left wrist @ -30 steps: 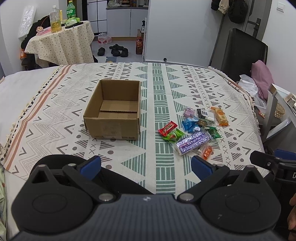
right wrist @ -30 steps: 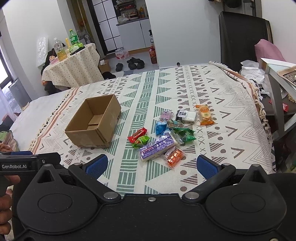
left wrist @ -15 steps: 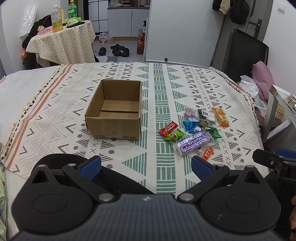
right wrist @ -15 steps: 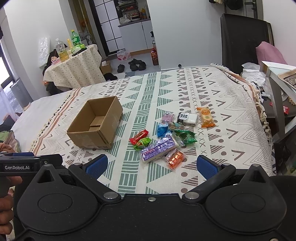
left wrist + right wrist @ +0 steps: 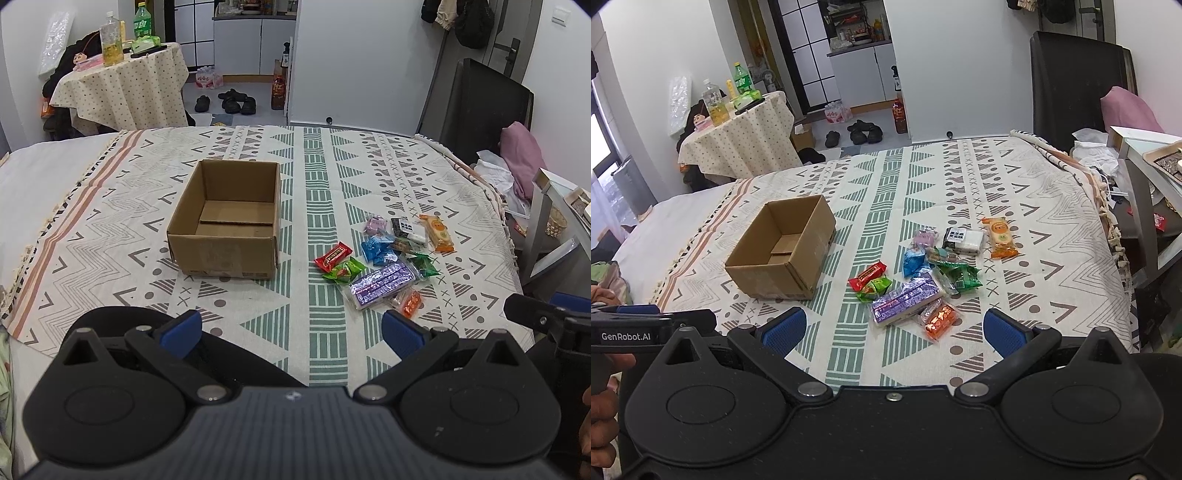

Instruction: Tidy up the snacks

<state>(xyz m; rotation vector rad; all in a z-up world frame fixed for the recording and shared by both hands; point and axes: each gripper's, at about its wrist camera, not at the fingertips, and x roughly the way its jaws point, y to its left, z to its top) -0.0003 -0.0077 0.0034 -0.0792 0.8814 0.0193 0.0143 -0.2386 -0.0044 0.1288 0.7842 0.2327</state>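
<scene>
An open, empty cardboard box (image 5: 225, 221) (image 5: 783, 247) sits on the patterned blanket (image 5: 325, 177). To its right lies a cluster of several wrapped snacks: a purple bar (image 5: 382, 284) (image 5: 907, 299), a red packet (image 5: 332, 255) (image 5: 868, 275), green packets (image 5: 343, 271), blue ones (image 5: 376, 247), and an orange packet (image 5: 940, 317). My left gripper (image 5: 291, 328) hovers open over the near edge of the blanket, well short of the box and snacks. My right gripper (image 5: 894, 326) is open too, nothing between its fingers, just short of the purple bar.
A round table (image 5: 122, 85) with bottles stands at the far left, shoes (image 5: 232, 101) lie on the floor beyond. A dark chair (image 5: 480, 107) and a side table (image 5: 554, 221) stand at the right of the bed. A hand (image 5: 602, 410) holds the left gripper's handle.
Both grippers have eased slightly forward and up over the bed; the box and snacks sit a little lower in view. Nothing was taken hold of, and both stay open.
</scene>
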